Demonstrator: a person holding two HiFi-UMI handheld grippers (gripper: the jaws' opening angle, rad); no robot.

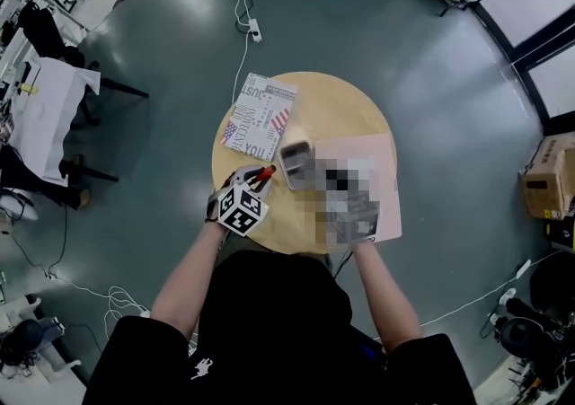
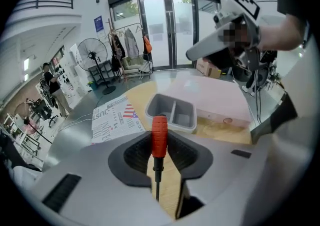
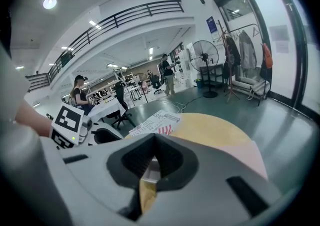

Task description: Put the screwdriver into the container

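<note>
Left gripper view looks along the left gripper, whose jaws are clamped on a red-handled screwdriver with a thin black shaft; its long axis runs along the jaws, with the handle pointing away and the tip back toward the person. Straight beyond the handle, near the middle of the round pale wooden table, sits the grey plastic two-compartment container, touching the edge of a pink flat board; a printed paper sheet lies toward the table's left edge. The tool hangs over the near edge, not yet above the container. The right gripper has its jaws together on nothing, so the left hand looks like the one to make the drop.
</note>
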